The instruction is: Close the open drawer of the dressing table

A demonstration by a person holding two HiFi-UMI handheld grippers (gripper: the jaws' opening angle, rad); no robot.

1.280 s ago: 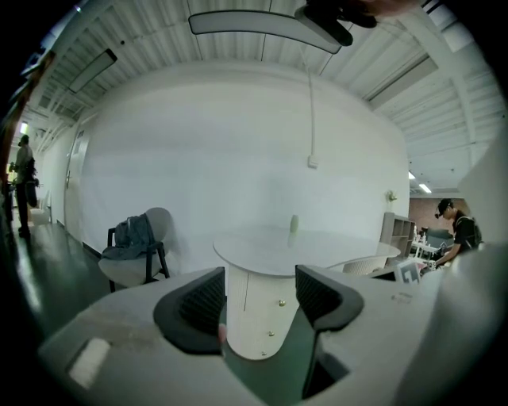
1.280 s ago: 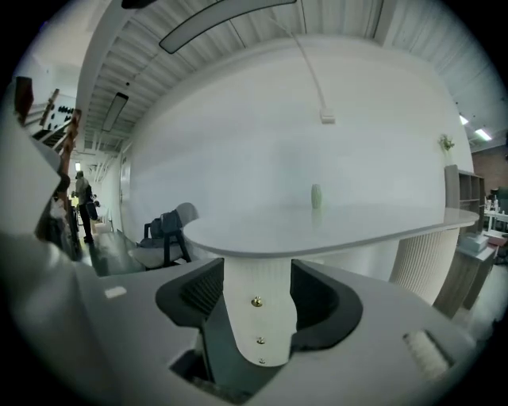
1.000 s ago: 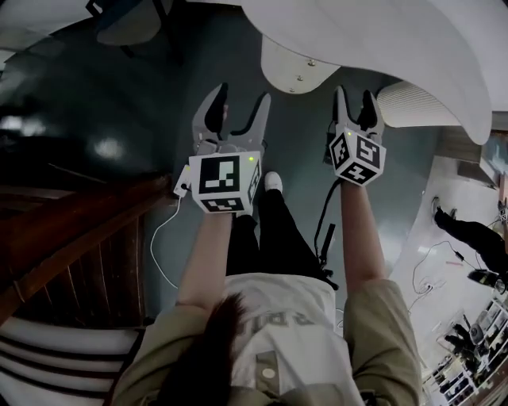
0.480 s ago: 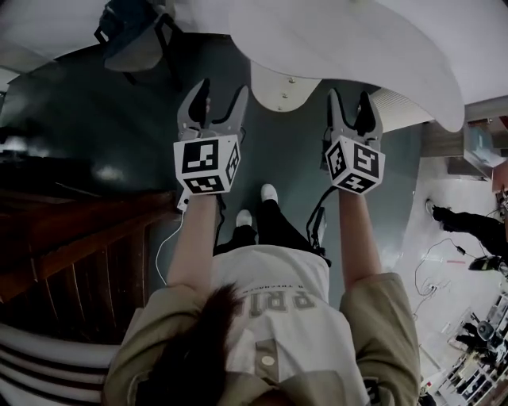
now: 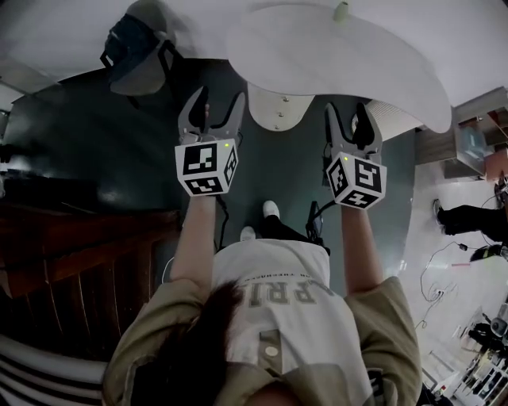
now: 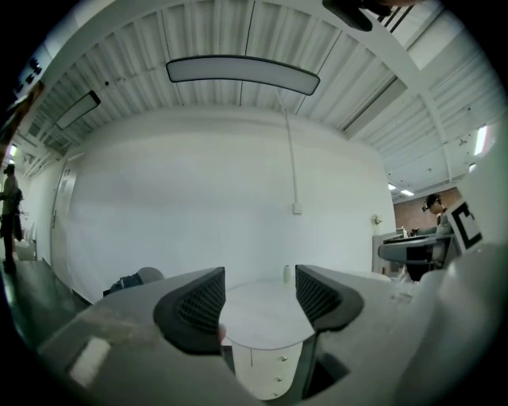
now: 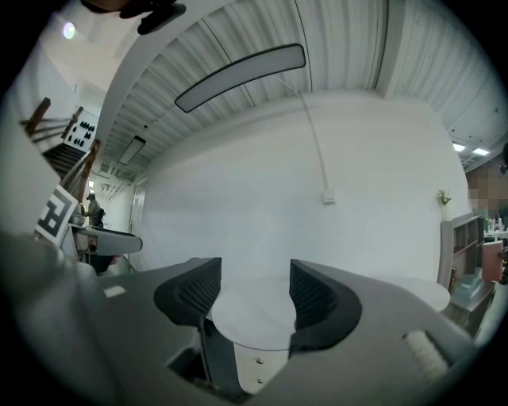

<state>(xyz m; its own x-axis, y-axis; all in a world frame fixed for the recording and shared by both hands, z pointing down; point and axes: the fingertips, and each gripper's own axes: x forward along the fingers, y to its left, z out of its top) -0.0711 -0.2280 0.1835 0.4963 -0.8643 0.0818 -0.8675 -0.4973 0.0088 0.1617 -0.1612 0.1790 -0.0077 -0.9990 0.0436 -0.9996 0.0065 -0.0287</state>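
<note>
The white dressing table [image 5: 349, 63] stands ahead of me, with its rounded drawer unit [image 5: 274, 107] and small knobs sticking out from under the top. My left gripper [image 5: 211, 107] is held level in front of that unit, open and empty. My right gripper [image 5: 352, 119] hangs beside it to the right, also open with nothing between its fingers. In the left gripper view the tabletop [image 6: 262, 313] and knobbed drawer fronts [image 6: 274, 377] show between the left gripper's [image 6: 260, 297] jaws. The right gripper view frames the same tabletop [image 7: 254, 317] between the right gripper's [image 7: 254, 297] jaws. Neither gripper touches the table.
A small bottle [image 5: 341, 11] stands on the tabletop's far side. A dark chair [image 5: 131, 51] sits at the upper left, a wooden stair rail [image 5: 79, 238] at the left, a white ribbed object [image 5: 389, 115] by the table's right end. A person [image 5: 468, 222] stands at the far right.
Both grippers have risen and now sit closer to the table's drawer unit. More of the tabletop has come into view. Both stay empty.
</note>
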